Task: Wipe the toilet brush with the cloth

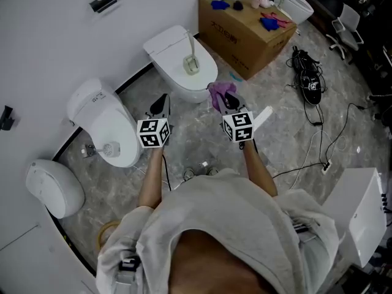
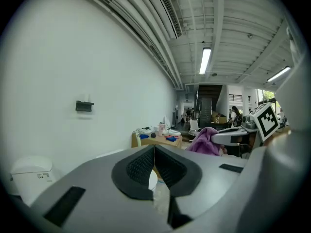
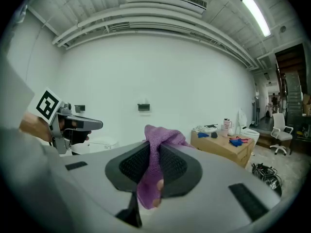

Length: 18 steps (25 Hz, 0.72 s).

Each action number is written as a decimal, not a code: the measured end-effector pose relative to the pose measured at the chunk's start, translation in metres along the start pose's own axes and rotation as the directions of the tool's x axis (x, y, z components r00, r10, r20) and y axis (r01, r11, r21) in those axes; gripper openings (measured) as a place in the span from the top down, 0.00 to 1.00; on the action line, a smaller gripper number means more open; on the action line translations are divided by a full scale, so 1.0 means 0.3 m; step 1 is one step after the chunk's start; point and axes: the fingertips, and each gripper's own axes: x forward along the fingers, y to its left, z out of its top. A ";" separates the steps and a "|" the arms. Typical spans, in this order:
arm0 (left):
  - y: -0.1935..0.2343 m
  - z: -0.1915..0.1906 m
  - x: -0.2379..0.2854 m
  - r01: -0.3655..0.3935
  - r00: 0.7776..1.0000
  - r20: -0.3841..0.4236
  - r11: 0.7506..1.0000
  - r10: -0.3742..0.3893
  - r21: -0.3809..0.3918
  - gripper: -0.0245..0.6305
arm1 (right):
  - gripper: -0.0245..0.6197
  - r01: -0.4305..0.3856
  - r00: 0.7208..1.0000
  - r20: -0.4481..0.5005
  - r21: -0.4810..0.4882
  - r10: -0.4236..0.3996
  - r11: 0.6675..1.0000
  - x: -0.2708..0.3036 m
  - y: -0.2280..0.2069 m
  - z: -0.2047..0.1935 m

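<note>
Both arms forward, side by side. Left gripper (image 1: 160,105) fingers together, empty. Right gripper (image 1: 229,101) fingers pinch cloth (image 1: 218,93).

Three white toilets (image 1: 103,122) stand in a row, a cardboard box (image 1: 245,34) near the farthest, black cables (image 1: 309,83) beside it.

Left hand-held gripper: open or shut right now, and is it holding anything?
Shut and empty. In its own view, the left hand-held gripper has its jaws meeting at the tips, with nothing between them.
</note>
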 end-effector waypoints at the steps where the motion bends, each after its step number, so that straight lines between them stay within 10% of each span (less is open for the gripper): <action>1: -0.007 -0.003 0.002 -0.004 1.000 -0.001 1.000 0.004 0.000 0.93 | 0.85 -0.005 1.000 0.001 -0.002 0.005 1.000 -0.002 -0.003 -0.003; 18: -0.131 -0.036 0.060 -0.063 0.998 -0.007 0.998 0.063 -0.001 0.93 | 0.85 -0.084 0.996 0.036 0.022 0.083 0.996 0.017 -0.101 -0.014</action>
